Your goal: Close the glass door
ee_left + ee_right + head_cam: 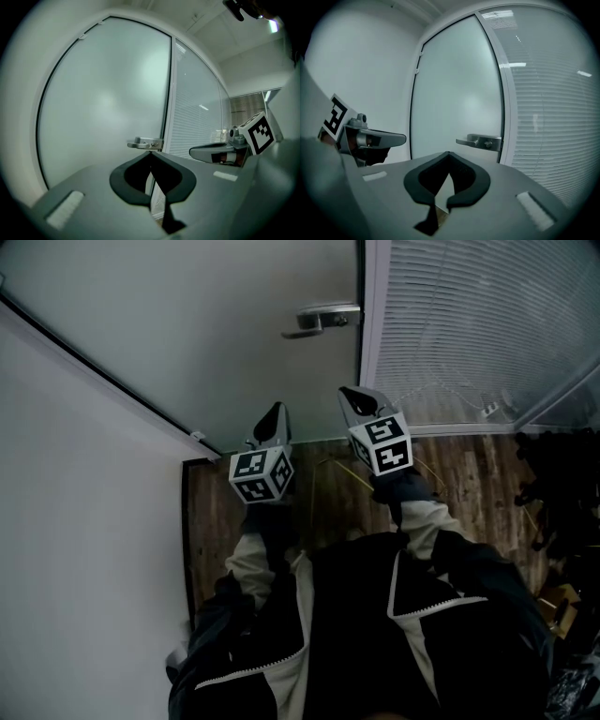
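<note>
The frosted glass door (pixel 187 324) stands straight ahead of me, and its silver lever handle (pixel 323 319) sits at its right edge, beside the white frame. The door edge looks flush with that frame. Both grippers are held level in front of the door, short of it and touching nothing. My left gripper (pixel 274 418) is shut and empty, lower left of the handle (pixel 145 143). My right gripper (pixel 361 401) is shut and empty too, just below the handle (pixel 480 140). Each gripper's jaws meet at the tips, left (pixel 150 153) and right (pixel 448 153).
A glass partition with white blinds (pixel 487 324) runs right of the door frame. A plain white wall (pixel 75 521) closes in the left side. The floor (pixel 469 484) is wood. Dark objects (pixel 553 493) and a cardboard box (pixel 561 601) stand at the far right.
</note>
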Available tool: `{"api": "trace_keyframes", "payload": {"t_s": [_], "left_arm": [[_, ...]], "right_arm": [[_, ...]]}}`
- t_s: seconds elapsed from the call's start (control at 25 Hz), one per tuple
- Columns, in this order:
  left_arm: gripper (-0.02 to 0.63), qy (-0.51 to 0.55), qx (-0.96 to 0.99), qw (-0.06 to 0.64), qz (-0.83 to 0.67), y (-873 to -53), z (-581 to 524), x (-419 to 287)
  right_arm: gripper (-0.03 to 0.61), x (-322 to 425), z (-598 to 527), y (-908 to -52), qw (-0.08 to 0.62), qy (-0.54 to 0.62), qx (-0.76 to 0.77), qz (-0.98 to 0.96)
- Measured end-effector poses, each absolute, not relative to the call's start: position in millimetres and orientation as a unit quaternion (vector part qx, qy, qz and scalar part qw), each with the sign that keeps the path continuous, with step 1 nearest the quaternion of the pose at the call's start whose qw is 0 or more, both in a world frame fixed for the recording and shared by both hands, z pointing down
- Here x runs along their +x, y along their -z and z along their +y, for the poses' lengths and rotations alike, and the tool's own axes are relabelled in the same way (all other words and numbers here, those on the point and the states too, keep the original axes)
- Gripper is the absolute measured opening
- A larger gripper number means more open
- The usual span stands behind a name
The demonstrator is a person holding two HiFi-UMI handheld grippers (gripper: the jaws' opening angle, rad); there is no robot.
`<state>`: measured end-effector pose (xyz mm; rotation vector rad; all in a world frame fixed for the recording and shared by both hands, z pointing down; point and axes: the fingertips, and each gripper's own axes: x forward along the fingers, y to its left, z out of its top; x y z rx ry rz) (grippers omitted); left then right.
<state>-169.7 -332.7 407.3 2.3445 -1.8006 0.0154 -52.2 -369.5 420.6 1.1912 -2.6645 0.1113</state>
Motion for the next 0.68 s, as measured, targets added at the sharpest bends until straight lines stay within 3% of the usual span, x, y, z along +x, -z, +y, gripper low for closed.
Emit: {"api": "trace_keyframes", "payload": {"t_s": [0.68], "left_arm": [[0.0, -0.008, 0.784, 0.088, -0.614, -408.0, -340.5, -160.1]], "right_arm": [[0.002, -52.9, -374.4, -427.5, 0.116, -0.036, 0.385, -0.915]]}}
